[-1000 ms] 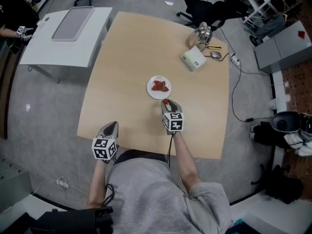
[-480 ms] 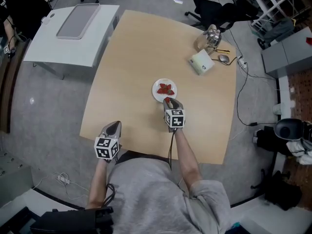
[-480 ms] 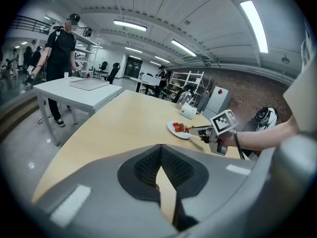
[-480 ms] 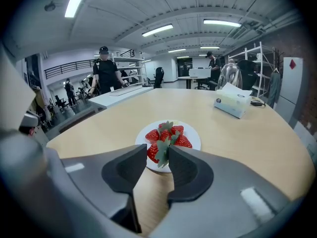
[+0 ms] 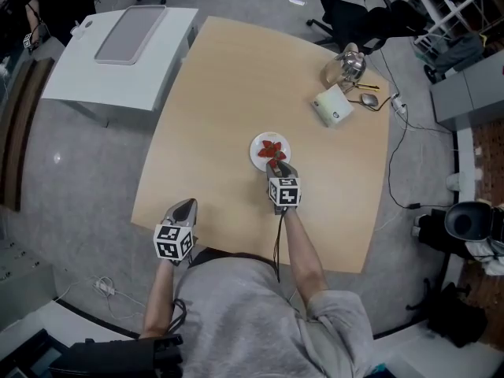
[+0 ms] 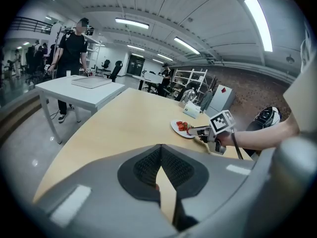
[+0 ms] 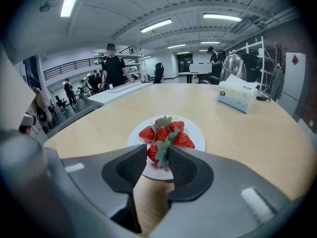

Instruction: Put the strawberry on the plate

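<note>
While clamped in the right gripper, glossy strawberry over round white plate; left gripper clenched.

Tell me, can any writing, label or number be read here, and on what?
None can be read.
Two black-and-white marker cubes: square patterns, not letters.
Pale rectangular tissue box: any print too blurred.
Red diamond sign on the grey cabinet: no lettering shows.

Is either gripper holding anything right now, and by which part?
The right gripper pinches a strawberry by its sides, leafy cap toward the camera. The left gripper is shut, empty.
</note>
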Tool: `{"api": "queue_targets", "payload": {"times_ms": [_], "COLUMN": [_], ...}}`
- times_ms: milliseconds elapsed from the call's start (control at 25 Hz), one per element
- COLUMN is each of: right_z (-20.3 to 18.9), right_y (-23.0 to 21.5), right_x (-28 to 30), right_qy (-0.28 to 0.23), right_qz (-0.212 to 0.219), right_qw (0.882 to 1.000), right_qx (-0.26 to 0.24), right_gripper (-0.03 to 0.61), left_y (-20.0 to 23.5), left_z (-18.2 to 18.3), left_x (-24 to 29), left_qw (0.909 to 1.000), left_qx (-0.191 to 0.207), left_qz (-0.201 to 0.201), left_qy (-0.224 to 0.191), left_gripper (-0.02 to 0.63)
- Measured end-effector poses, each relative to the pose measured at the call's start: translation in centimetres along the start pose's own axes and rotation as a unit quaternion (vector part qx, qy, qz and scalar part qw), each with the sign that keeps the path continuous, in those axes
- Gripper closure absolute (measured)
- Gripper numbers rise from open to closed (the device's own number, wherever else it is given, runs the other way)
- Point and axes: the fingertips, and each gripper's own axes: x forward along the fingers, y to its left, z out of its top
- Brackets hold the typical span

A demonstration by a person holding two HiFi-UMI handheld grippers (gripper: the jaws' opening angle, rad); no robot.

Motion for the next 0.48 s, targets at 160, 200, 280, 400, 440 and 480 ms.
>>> {"api": "queue_targets", "payload": {"times_ms": [160,200,280,400,440,480], "right_z": [-0.07,-0.15,-0.23,-0.22,-0.23,-0.21], "right_y": [0.02,0.04,0.04,0.07,0.07,0.06], "right_x": [0.68,0.80,0.90,0.90,0.89,0.87], "right_qy": [0.007,0.008,0.007,0.006,0.007,0.007], "right_qz": [0.003,0.004,0.005,0.007,0.007,0.008], "right_qw": [1.000,1.000,1.000,1.000,1.000,1.000], "right_qx": [0.002,0.004,0.009,0.008,0.007,0.007], "right_gripper": [0.434,0.433,0.431,0.431,0.431,0.430], "left_y": [-0.02,-0.03,-0.06,-0.12,-0.16,-0.21], "left_z": [0.07,0.04,-0.03,-0.12,-0.15,-0.16], "left_x": [0.31,0.40,0.52,0.49,0.44,0.39], "left_qw": [1.0000,1.0000,1.0000,1.0000,1.0000,1.0000], "left_qx": [-0.001,-0.002,-0.004,-0.004,-0.004,-0.004], "left_qz": [0.002,0.003,0.003,0.003,0.004,0.004], "left_qy": [0.003,0.003,0.003,0.003,0.003,0.003], "left_gripper": [0.594,0.594,0.594,0.594,0.594,0.594]}}
